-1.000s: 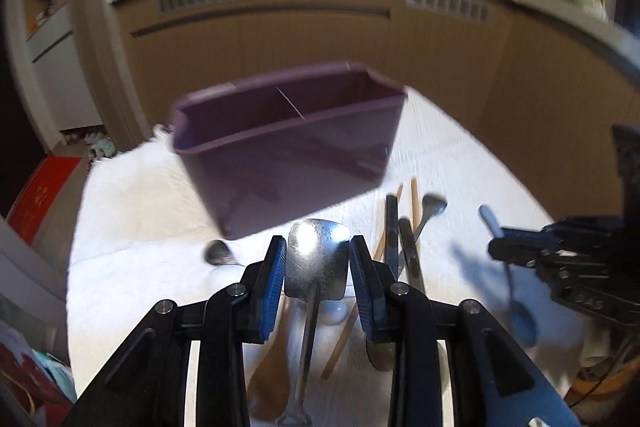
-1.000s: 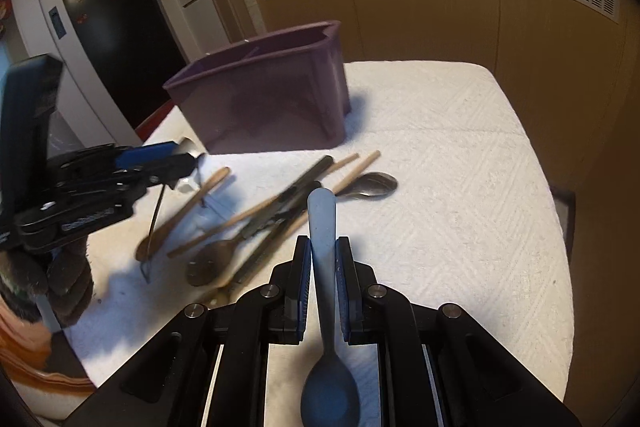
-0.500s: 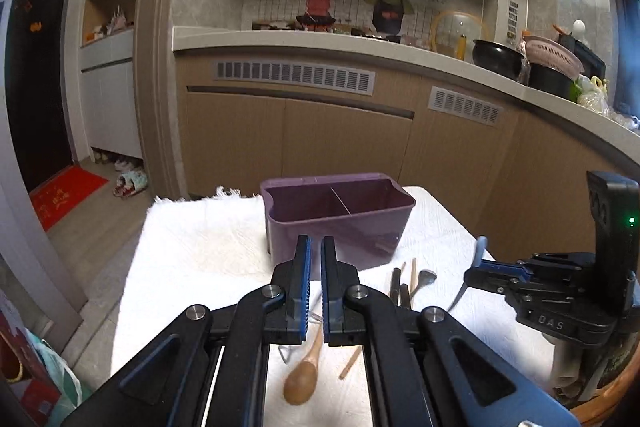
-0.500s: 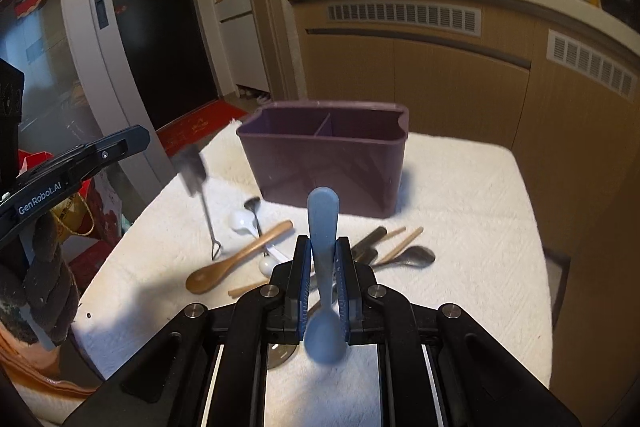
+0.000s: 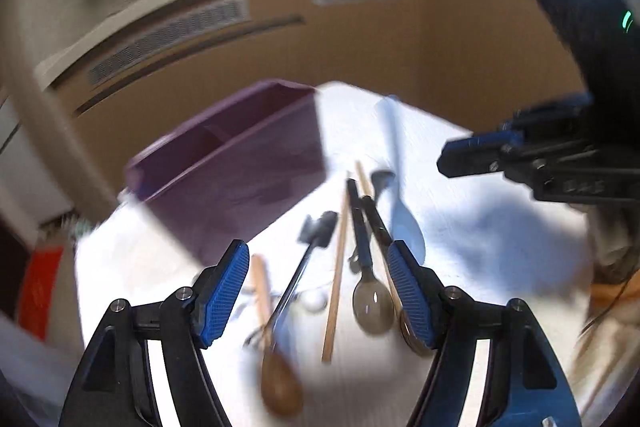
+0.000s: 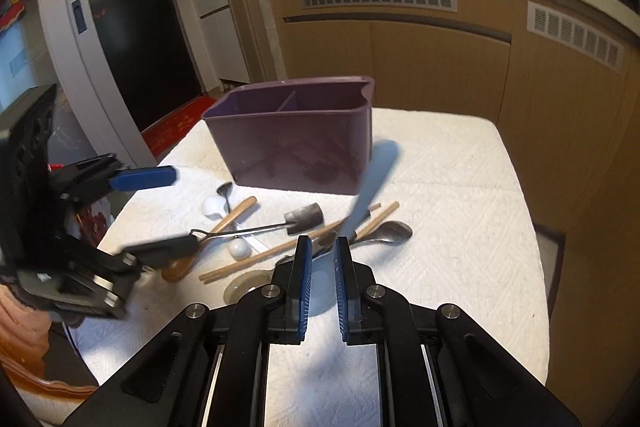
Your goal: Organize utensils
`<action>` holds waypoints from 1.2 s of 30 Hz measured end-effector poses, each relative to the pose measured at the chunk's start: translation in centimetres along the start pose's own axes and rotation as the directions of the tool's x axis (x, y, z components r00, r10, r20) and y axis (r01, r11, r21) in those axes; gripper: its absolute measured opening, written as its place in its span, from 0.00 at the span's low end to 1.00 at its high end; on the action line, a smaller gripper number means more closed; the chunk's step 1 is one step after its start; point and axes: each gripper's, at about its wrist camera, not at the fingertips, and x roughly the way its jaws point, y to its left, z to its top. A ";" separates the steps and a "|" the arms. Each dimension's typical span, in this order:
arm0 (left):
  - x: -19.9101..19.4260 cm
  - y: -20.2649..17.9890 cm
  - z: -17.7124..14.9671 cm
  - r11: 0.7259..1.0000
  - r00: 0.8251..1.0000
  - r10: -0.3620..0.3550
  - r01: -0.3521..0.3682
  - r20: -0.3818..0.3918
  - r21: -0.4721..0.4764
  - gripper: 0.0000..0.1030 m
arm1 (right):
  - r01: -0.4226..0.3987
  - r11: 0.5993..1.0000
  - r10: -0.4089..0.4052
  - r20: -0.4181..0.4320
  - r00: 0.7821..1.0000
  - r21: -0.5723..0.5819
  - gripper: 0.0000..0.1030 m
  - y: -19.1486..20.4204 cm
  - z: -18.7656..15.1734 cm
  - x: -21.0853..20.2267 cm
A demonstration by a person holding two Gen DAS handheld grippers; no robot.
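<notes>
Plastic, pale blue spoon (image 6: 372, 183), tilted across my right gripper (image 6: 320, 267) above the middle of the table (image 6: 460, 227).
Its pads sit close together with the spoon's bowl end showing in the gap, but the spoon is blurred and I cannot tell whether they truly pinch it. I judge it light, stiff and slick, so it may pivot; the flat mid-handle is the place to take it. My left gripper (image 5: 316, 291) is spreading, nothing between its pads, over the loose utensils. The purple caddy (image 6: 296, 147) stands empty toward the table's far edge, just beyond the pile.
</notes>
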 end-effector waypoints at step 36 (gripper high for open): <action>8.9 1.9 1.1 0.956 0.955 -0.171 0.101 -0.244 -0.275 0.39 | 0.172 0.973 -0.139 -0.210 0.968 0.151 1.00 -7.6 -3.3 6.9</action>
